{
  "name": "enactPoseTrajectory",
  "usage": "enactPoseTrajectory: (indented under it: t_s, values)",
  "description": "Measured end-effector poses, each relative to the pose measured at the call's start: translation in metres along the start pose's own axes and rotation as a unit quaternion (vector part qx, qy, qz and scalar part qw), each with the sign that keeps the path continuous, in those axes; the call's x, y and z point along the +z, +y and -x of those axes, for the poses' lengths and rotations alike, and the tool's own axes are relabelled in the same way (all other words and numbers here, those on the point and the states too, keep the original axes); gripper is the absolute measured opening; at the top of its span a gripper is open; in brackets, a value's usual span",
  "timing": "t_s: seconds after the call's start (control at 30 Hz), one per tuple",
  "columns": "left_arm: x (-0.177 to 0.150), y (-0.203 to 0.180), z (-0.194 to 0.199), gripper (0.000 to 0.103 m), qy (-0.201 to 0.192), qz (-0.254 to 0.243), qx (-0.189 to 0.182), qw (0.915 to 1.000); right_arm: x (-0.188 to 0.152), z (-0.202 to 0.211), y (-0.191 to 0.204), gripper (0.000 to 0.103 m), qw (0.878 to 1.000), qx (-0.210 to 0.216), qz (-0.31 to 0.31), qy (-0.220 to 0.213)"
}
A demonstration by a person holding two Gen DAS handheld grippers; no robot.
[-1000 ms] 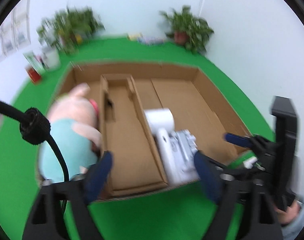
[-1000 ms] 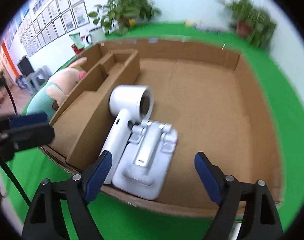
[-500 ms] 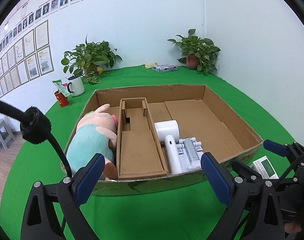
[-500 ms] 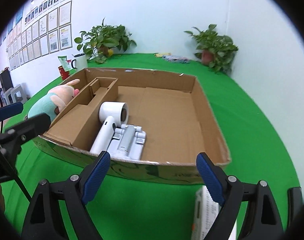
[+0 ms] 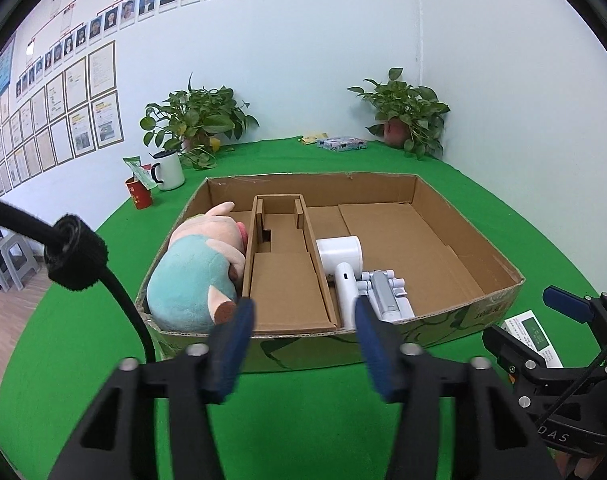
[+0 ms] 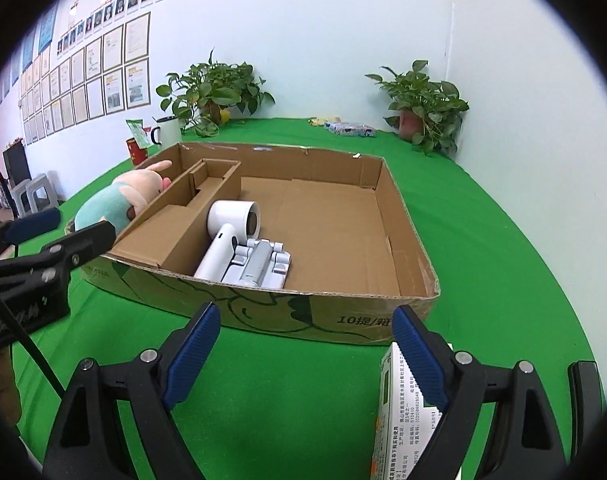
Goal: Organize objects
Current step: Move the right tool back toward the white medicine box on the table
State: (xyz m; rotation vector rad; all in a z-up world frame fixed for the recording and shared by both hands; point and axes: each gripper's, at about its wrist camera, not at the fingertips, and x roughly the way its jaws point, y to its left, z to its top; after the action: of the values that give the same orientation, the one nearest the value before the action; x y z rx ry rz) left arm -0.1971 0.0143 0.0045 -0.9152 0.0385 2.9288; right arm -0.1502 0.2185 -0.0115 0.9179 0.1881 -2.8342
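The left gripper (image 5: 303, 344) hovers in the lower middle of the frame, before the box (image 5: 383, 336); its jaws have just been closing, half apart, with nothing between them. The right gripper (image 6: 307, 354) stands wide open and empty. In the box, the plush (image 5: 195, 276) lies in the left part and the white dryer (image 5: 343, 268) in the middle. A small carton (image 6: 399, 412) lies at lower right, behind the right finger.
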Motion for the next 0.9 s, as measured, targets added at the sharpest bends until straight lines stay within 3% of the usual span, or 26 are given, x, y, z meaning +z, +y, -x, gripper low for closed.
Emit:
enactPoseTrajectory:
  t_s: [0.07,0.1,0.13,0.2,0.37,0.53,0.73,0.9]
  values:
    - [-0.002,0.001,0.001,0.046,0.001,0.006,0.0,1.0,-0.001,0.001,0.0,0.088,1.0,0.005,-0.003,0.001]
    - [-0.003,0.001,0.002,0.053,0.001,0.009,0.001,1.0,-0.003,0.002,0.0,0.088,1.0,0.01,-0.005,0.0]
    - [-0.003,0.001,0.003,0.072,0.003,0.012,0.003,0.9999,-0.004,0.003,0.001,0.088,1.0,0.012,-0.005,-0.001]
    - [-0.007,0.002,0.007,0.092,-0.007,0.018,0.009,0.9998,-0.006,0.006,0.002,0.088,1.0,0.012,-0.001,-0.007]
    - [-0.019,-0.003,0.012,0.093,-0.007,0.01,-0.004,0.9999,-0.018,0.014,-0.001,0.088,1.0,0.023,-0.003,-0.013]
    - [-0.037,-0.003,0.007,0.093,0.025,0.01,-0.033,0.9991,-0.045,0.023,-0.028,0.088,1.0,0.021,-0.011,-0.001]
    - [-0.055,-0.015,-0.007,0.093,0.07,0.004,-0.086,0.9939,-0.082,0.01,-0.091,0.088,0.992,-0.022,-0.081,0.093]
    - [-0.066,-0.025,-0.016,0.093,0.095,0.006,-0.117,0.9885,-0.094,0.003,-0.085,0.08,0.989,0.018,-0.078,0.127]
